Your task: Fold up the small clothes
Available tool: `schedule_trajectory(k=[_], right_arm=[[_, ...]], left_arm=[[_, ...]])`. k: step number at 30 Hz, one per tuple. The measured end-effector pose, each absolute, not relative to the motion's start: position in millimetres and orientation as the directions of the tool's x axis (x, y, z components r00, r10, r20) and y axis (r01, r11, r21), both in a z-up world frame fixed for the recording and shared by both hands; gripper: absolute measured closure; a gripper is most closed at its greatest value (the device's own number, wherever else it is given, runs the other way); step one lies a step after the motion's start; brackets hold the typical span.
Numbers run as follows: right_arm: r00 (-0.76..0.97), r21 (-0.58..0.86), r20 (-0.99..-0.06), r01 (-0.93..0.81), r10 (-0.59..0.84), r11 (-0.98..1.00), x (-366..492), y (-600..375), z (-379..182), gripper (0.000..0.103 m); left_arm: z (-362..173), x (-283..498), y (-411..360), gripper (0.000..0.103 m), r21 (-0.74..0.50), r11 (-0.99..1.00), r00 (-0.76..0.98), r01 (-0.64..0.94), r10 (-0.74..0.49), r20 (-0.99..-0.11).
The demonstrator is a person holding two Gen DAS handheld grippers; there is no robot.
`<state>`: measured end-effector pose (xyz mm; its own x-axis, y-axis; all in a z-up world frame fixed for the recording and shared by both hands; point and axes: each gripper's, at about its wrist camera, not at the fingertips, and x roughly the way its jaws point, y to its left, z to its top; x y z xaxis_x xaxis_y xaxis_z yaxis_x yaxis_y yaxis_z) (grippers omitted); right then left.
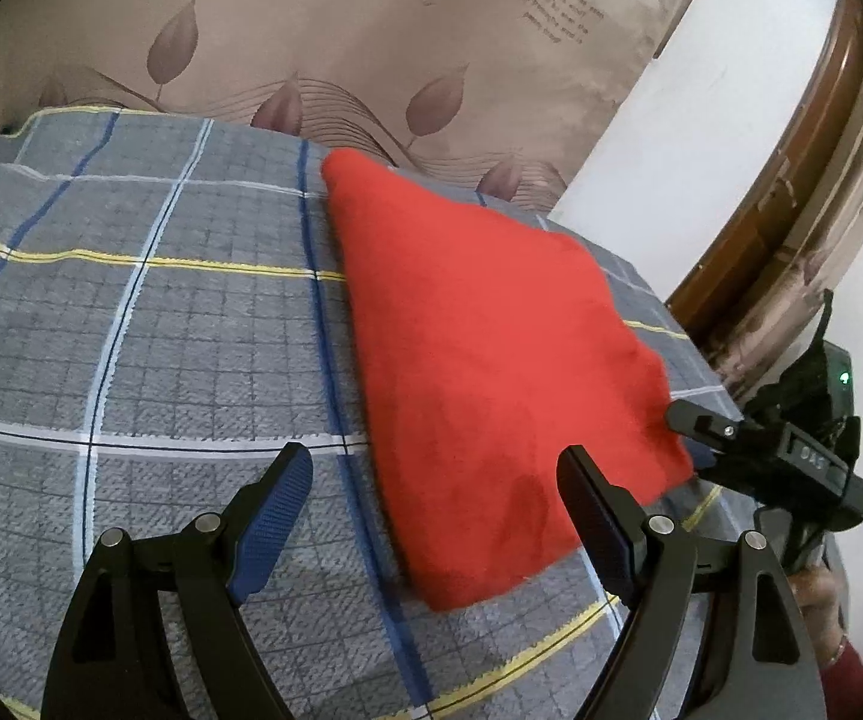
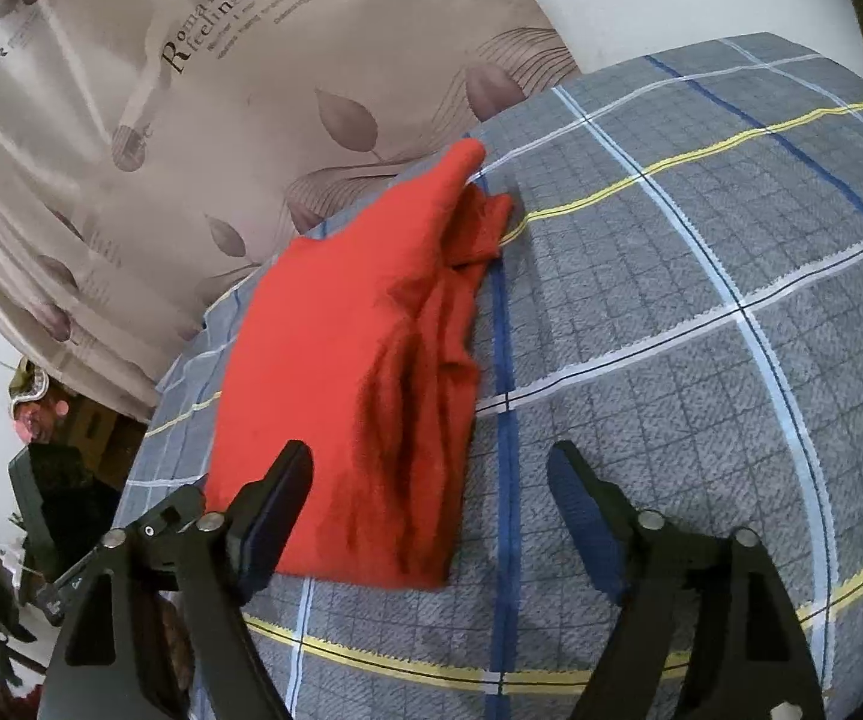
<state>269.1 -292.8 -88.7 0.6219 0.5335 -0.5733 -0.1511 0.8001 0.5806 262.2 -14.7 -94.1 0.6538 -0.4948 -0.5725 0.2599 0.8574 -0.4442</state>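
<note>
Red garment [image 1: 491, 360] lies folded on the plaid bed cover [image 1: 131, 330], long axis running toward the upper frame. Both grippers are spread, holding nothing; left gripper [image 1: 431, 516] straddles its near edge, right gripper [image 2: 431, 516] too.

Both claws hang with jaws spread wide and nothing between them: the left claw [image 1: 434, 495], the right claw [image 2: 431, 492], held near each other.
</note>
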Motion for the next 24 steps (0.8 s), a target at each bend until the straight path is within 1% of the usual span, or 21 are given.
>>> schedule_trajectory(k=[2, 5, 10, 15, 18, 20, 22, 24], right_arm=[[0.625, 0.579, -0.572, -0.151, 0.531, 0.801, 269, -293, -88, 0.017], [0.629, 0.567, -0.577, -0.152, 0.521, 0.81, 268, -290, -87, 0.012], [0.631, 0.549, -0.583, -0.158, 0.512, 0.821, 267, -286, -86, 0.011], [0.582, 0.587, -0.576, -0.194, 0.574, 0.786, 277, -289, -85, 0.011], [0.573, 0.564, -0.59, -0.212, 0.569, 0.798, 289, -290, -80, 0.011], [0.535, 0.572, -0.604, -0.225, 0.591, 0.789, 306, -292, -81, 0.011], [0.506, 0.592, -0.608, -0.224, 0.612, 0.774, 321, -295, -86, 0.011], [0.493, 0.608, -0.6, -0.232, 0.63, 0.759, 333, -299, -86, 0.011]], left_arm=[[-93, 262, -15, 0.019, -0.428, 0.868, 0.66, 0.251, -0.477, -0.58], [-93, 262, -18, 0.018, -0.404, 0.883, 0.665, 0.239, -0.452, -0.594], [-90, 262, -24, 0.017, -0.357, 0.903, 0.666, 0.239, -0.42, -0.617], [-81, 267, -26, 0.016, -0.347, 0.866, 0.63, 0.359, -0.499, -0.595], [-76, 284, -28, 0.016, -0.334, 0.847, 0.588, 0.413, -0.528, -0.613], [-76, 302, -28, 0.016, -0.357, 0.82, 0.534, 0.448, -0.565, -0.629], [-77, 320, -23, 0.016, -0.389, 0.805, 0.509, 0.447, -0.587, -0.63], [-80, 336, -16, 0.016, -0.475, 0.755, 0.454, 0.452, -0.653, -0.606]])
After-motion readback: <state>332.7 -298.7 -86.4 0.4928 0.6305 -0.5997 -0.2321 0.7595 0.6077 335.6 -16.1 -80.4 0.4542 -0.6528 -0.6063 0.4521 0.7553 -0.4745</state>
